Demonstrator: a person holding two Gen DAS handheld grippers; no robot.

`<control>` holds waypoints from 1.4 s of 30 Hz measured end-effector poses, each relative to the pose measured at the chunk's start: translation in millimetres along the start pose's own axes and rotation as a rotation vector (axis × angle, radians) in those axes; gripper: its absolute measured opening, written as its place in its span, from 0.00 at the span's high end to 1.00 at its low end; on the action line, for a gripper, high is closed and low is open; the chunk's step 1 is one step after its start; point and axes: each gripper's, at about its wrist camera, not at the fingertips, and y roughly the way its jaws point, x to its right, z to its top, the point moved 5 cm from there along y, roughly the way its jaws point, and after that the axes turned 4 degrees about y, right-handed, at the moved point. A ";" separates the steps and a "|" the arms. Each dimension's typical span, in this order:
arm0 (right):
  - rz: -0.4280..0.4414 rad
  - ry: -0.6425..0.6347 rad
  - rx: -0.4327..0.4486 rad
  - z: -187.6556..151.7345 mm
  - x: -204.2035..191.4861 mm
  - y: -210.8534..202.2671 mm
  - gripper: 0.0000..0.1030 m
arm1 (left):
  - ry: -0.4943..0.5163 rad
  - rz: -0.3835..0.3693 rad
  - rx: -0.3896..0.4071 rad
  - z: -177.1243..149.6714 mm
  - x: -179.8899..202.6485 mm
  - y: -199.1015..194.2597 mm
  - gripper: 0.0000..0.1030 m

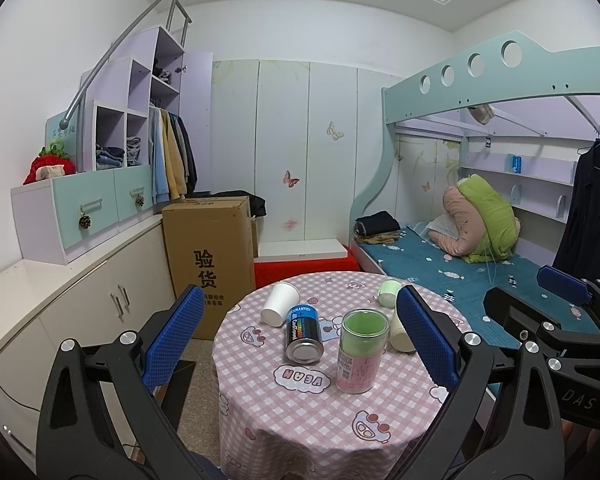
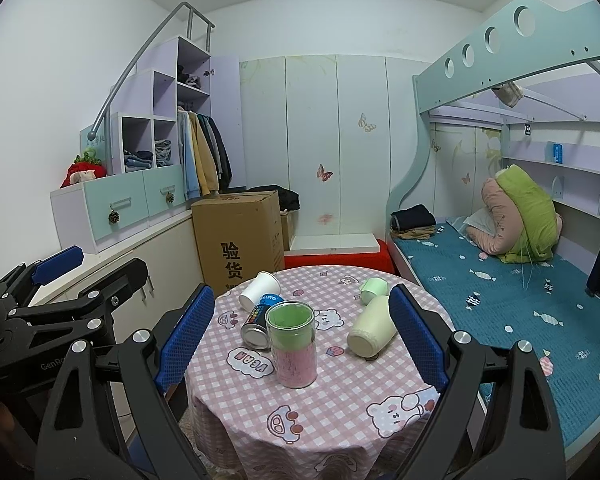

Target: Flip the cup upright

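Both grippers, left point(image 1: 298, 344) and right point(image 2: 302, 336), gape empty. Cream cup point(image 2: 372, 332) lies toppled right of centre; looks light, rigid, smooth. I'd pinch mid-wall.

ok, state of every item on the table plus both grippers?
white paper cup: on its side
can: on its side
clear tumbler: upright
cream cup: on its side
green cup: tipped over
left gripper: open, empty
right gripper: open, empty

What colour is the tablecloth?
The tablecloth is pink and white checks with cartoon bears, clearest in the right wrist view.
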 end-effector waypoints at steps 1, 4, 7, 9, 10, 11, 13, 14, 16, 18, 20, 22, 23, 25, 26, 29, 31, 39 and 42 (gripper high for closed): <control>-0.001 -0.001 0.000 -0.3 0.4 -0.2 0.17 | -0.001 -0.001 -0.002 0.1 -0.2 0.4 0.06; 0.000 -0.001 -0.001 -0.2 0.4 -0.2 0.17 | -0.001 -0.001 0.000 0.0 -0.1 -0.4 0.06; 0.000 -0.001 0.000 -0.2 0.5 -0.3 0.17 | -0.001 0.000 0.000 0.2 -0.9 0.5 0.06; 0.000 -0.001 0.000 -0.2 0.6 -0.3 0.17 | -0.001 -0.001 0.000 0.2 -1.1 0.6 0.06; 0.000 0.000 0.000 -0.1 0.3 -0.4 0.17 | -0.001 -0.001 0.001 0.4 -1.0 1.4 0.06; 0.000 0.000 0.001 0.0 0.1 -0.4 0.17 | 0.000 0.000 0.001 0.3 -1.0 0.8 0.06; 0.001 0.000 0.000 0.0 0.5 -0.4 0.17 | -0.001 -0.001 0.000 0.3 -1.1 1.0 0.06; 0.000 0.000 0.001 0.2 0.1 -0.4 0.17 | -0.001 -0.001 0.001 0.2 -1.1 0.7 0.06; -0.001 -0.001 0.001 0.1 0.3 -0.4 0.17 | -0.002 -0.001 0.000 0.0 -2.0 0.9 0.06; 0.000 -0.001 0.001 0.0 0.6 -0.5 0.17 | -0.001 0.001 0.001 0.0 -2.0 0.9 0.06; -0.001 -0.001 0.001 0.1 0.2 -0.6 0.17 | -0.001 0.000 0.001 0.0 -2.1 1.0 0.06; 0.000 0.000 0.001 0.2 0.4 -0.5 0.17 | -0.001 0.001 0.001 -0.1 -2.0 1.2 0.06; 0.000 0.000 0.001 0.0 0.6 -0.6 0.17 | -0.001 0.002 0.002 0.1 -2.2 1.6 0.06; 0.002 -0.001 0.002 0.2 -0.1 0.3 0.17 | -0.001 0.003 0.004 0.1 -3.7 1.9 0.06; 0.003 0.000 0.002 0.4 -0.6 1.4 0.17 | -0.002 0.004 0.004 0.4 -4.7 2.5 0.06; 0.004 -0.002 0.003 -0.5 -1.0 5.0 0.17 | -0.002 0.005 0.005 0.9 -7.3 3.5 0.06; 0.004 -0.003 0.004 -0.9 -1.4 6.1 0.17 | -0.002 0.005 0.005 0.7 -7.3 3.3 0.06; 0.004 -0.002 0.001 -1.6 -2.1 8.1 0.17 | -0.002 0.007 0.007 0.8 -8.2 2.0 0.06; 0.002 -0.003 -0.003 -3.0 -1.1 9.8 0.17 | 0.002 0.012 0.006 1.4 -8.5 2.8 0.06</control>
